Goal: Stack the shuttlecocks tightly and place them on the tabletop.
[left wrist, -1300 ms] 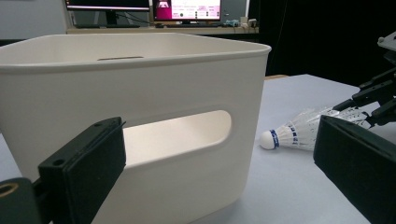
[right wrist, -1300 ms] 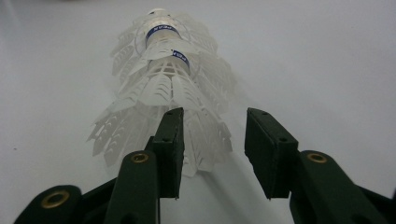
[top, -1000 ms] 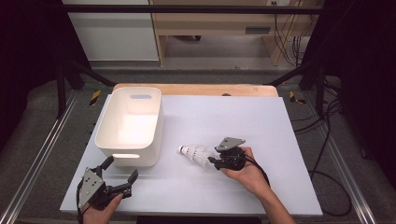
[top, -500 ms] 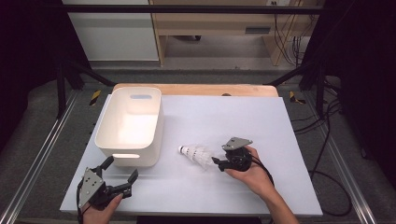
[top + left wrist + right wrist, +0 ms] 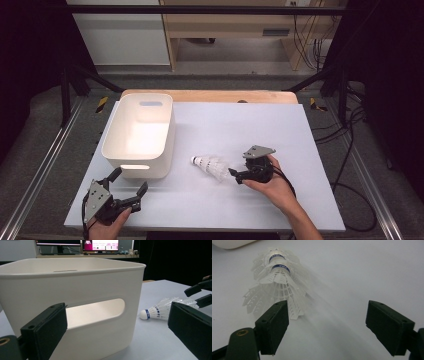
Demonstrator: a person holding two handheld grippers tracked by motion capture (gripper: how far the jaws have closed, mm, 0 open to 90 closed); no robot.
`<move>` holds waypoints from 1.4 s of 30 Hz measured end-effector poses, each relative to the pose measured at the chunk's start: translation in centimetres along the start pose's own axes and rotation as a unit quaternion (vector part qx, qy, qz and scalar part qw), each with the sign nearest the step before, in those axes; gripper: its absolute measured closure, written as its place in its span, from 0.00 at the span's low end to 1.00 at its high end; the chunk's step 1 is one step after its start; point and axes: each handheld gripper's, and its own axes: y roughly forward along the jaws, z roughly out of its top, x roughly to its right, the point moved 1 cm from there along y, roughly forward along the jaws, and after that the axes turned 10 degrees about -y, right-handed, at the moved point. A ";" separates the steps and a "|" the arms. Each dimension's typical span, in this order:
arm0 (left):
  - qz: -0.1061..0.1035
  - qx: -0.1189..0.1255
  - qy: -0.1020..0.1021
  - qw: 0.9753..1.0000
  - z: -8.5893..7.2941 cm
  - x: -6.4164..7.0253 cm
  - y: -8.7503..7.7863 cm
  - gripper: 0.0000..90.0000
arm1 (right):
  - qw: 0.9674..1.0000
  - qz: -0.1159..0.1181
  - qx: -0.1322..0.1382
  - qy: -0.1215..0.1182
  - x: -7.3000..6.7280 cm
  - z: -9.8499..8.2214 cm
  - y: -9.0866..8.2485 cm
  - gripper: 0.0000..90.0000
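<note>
the table (image 5: 300, 130) is a white sheet with a wooden strip along its far edge. the white bin (image 5: 140, 135) stands on the left half, an oblong handle slot in its near wall, which the left gripper view shows close up (image 5: 75, 297).

the shuttlecocks (image 5: 212, 166) lie on their side on the sheet, just right of the bin's near corner. in the right gripper view (image 5: 275, 282) i count at least two nested one inside the other: white plastic skirts with a feather-like lattice, each with a blue band at the neck. the rounded white cork end points toward the bin; the flared skirt points toward my right hand.

my right gripper (image 5: 239, 176) sits at the skirt end, low to the sheet. its jaws have just been opening and now stand wide apart. the skirt's edge lies just ahead of my left-hand pad (image 5: 273, 326) in that view, beside it rather than between the two; whether it brushes that pad i cannot tell. the other pad (image 5: 387, 327) is well clear, over bare sheet. nothing is gripped.

my left gripper (image 5: 129, 189) rests at the near left corner of the table, jaws wide open and empty, facing the bin's near wall.
</note>
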 end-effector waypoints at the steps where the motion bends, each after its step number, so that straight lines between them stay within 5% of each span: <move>1: 0.000 0.000 0.000 1.000 0.0 0.0 0.0 0.03 | 1.000 -0.001 0.000 0.001 0.0 0.0 0.0 0.20; 20: 0.000 -0.001 0.000 1.000 -0.1 0.0 0.0 0.03 | 0.996 -0.026 0.065 0.053 1.0 -0.5 -2.4 0.06; 32: 0.000 -0.002 0.001 1.000 -0.1 0.0 0.0 0.03 | 0.992 -0.041 0.100 0.064 1.3 -1.1 -4.2 0.07; 42: -0.001 0.000 0.000 1.000 -0.1 0.0 -0.1 0.03 | 0.990 -0.047 0.115 0.062 0.2 -1.7 -5.2 0.07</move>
